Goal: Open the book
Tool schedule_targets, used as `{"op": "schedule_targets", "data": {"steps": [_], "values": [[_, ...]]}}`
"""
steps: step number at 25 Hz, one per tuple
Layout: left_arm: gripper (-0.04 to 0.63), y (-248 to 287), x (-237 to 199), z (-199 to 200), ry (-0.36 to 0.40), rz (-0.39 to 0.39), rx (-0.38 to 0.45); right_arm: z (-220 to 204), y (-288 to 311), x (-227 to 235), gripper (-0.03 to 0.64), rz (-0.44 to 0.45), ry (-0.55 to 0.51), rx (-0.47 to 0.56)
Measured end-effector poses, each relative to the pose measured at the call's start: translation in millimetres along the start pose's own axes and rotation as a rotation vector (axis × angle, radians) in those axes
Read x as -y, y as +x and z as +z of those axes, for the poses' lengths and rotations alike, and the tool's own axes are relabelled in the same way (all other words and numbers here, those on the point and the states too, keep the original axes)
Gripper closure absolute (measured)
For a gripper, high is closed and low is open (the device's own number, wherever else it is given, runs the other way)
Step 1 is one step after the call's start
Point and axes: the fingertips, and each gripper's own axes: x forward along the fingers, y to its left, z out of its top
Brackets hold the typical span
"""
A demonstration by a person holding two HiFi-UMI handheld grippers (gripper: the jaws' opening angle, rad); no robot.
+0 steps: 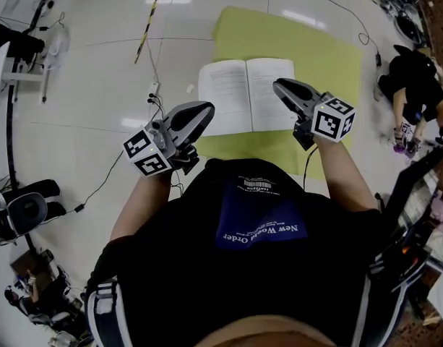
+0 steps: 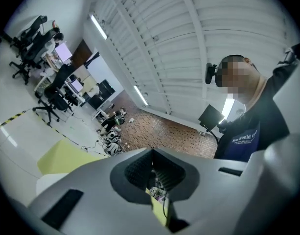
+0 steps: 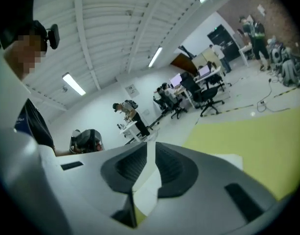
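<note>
The book [image 1: 243,92] lies open and flat on a yellow-green mat [image 1: 322,56] on the floor, both white pages showing. My left gripper [image 1: 207,109] hovers at the book's lower left corner, its jaws closed tip to tip with nothing in them [image 2: 151,153]. My right gripper [image 1: 277,85] hangs over the right page; in the right gripper view its jaws [image 3: 150,146] stand a narrow slit apart with nothing between them. Through that slit and beside the jaws I see the white book [image 3: 230,159] and the mat [image 3: 247,136].
A person in dark clothes [image 1: 416,92] crouches at the right beside the mat. A yellow-black tape strip [image 1: 150,20] and cables with a power strip [image 1: 154,89] lie on the pale floor at the left. Dark equipment [image 1: 22,208] stands at the lower left.
</note>
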Motion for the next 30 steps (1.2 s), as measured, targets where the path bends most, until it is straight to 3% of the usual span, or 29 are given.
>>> {"op": "schedule_targets", "data": {"steps": [4,7,12,19,30], "values": [[0.589,35,27,24,0.075,-0.045,0.003,66,-76,-18,0.626,-0.077,-0.111,0.164],[0.589,55,51,47,0.115,-0.061,0.015,104,-130,-42,0.626,-0.114,-0.168,0.265],[0.589,82,94,80,0.168,-0.069,0.013,140,-197,-86,0.627,-0.171,-0.243,0.349],[0.589,103,133,83,0.214,-0.123,-0.007,127,-252,-98,0.629,-0.224,-0.225,0.39],[0.589,94,157,53,0.207,-0.109,-0.018,92,-271,-97,0.63,-0.26,-0.264,0.335]]}}
